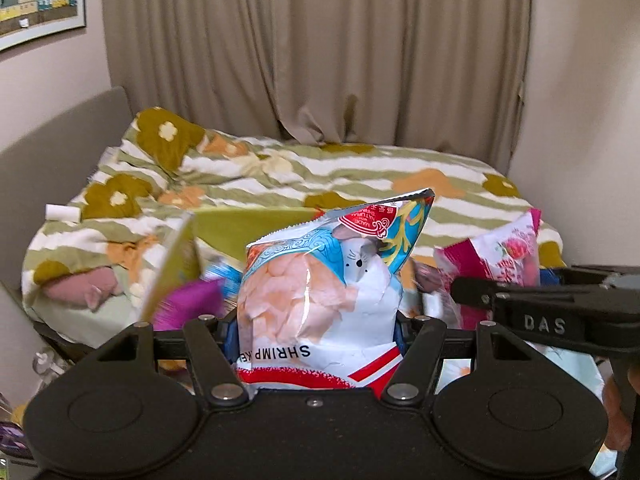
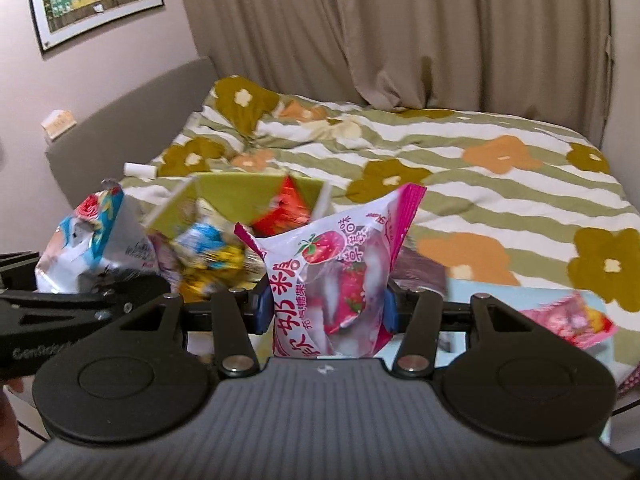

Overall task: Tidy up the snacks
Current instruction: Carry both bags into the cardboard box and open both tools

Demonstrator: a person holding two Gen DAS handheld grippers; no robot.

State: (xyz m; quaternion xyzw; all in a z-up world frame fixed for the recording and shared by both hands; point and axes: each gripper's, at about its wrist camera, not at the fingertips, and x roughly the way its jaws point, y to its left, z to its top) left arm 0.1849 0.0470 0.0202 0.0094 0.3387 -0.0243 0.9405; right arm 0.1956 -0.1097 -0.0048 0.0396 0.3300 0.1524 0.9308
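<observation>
My left gripper (image 1: 316,332) is shut on a white and blue shrimp chips bag (image 1: 320,292), held upright above the bed; the bag also shows in the right wrist view (image 2: 92,244). My right gripper (image 2: 326,308) is shut on a pink strawberry candy bag (image 2: 340,264), also seen in the left wrist view (image 1: 508,256). The two grippers are side by side, left of each other. An open green box (image 2: 240,196) just ahead holds a red snack bag (image 2: 286,208). Blurred blue and yellow packets (image 2: 212,252) lie in front of it.
A bed with a striped flower quilt (image 2: 500,184) fills the view ahead. A pink packet (image 2: 568,320) lies on a light blue surface (image 2: 500,292) at the right. Curtains (image 2: 400,32) hang behind; a grey headboard (image 2: 132,120) is on the left.
</observation>
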